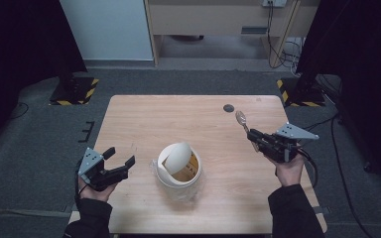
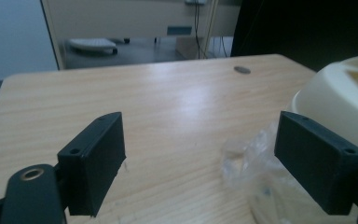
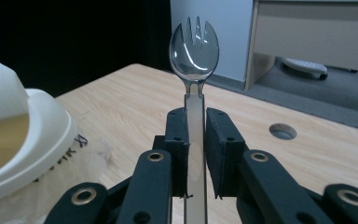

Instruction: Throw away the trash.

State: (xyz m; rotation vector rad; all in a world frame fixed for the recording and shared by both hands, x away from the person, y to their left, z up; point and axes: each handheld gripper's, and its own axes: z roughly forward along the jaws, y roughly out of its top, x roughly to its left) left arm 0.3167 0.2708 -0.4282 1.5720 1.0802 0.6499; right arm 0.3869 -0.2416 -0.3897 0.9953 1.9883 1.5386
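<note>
Clamped in the right hand-held gripper [image 3: 196, 154], a clear plastic spork [image 3: 194, 46] is held upright, bowl above the jaws. Left hand-held gripper [image 2: 214, 163] is spread, nothing grasped, beside the cream lidded tub [image 1: 179, 166] on the counter [image 1: 144, 119]. Judged next: the tub is steadied and the spork brought to its opening.

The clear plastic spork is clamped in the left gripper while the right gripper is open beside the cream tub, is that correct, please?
Not quite: the sides are swapped. The right gripper view shows the right gripper shut on the clear plastic spork; the left gripper is open beside the cream tub.
</note>
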